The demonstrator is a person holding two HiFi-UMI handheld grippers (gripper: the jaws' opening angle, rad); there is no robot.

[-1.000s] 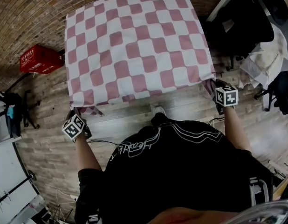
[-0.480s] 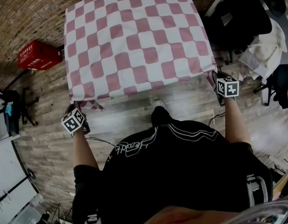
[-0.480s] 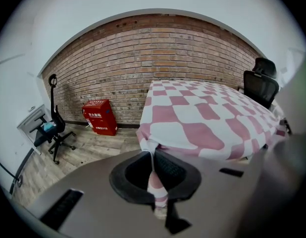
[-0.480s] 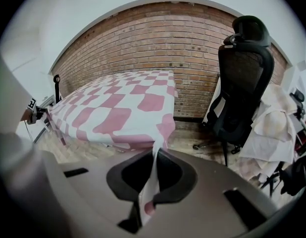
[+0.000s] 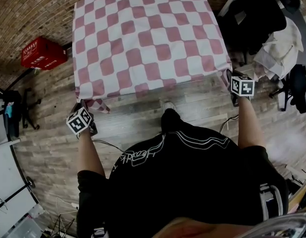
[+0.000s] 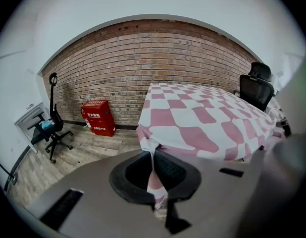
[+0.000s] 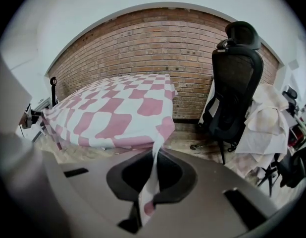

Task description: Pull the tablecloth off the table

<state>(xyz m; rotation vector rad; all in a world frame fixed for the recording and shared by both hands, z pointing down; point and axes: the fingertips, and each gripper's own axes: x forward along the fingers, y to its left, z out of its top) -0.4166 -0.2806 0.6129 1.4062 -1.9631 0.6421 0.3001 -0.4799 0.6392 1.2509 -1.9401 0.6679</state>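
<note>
Left gripper [image 6: 154, 182]: clamped on a near corner of the tablecloth [image 5: 148, 38].
Right gripper [image 7: 150, 185]: clamped on the other near corner.
Cloth: spread over the surface, ahead of both grippers.
Pull: best drawn back evenly and low, both grips tight, so neither corner slips.

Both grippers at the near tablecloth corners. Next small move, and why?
Probably draw both back toward the person evenly, jaws shut. The left gripper and right gripper each pinch a near corner of the tablecloth, which lies spread flat ahead; uneven pulling might skew it.
</note>
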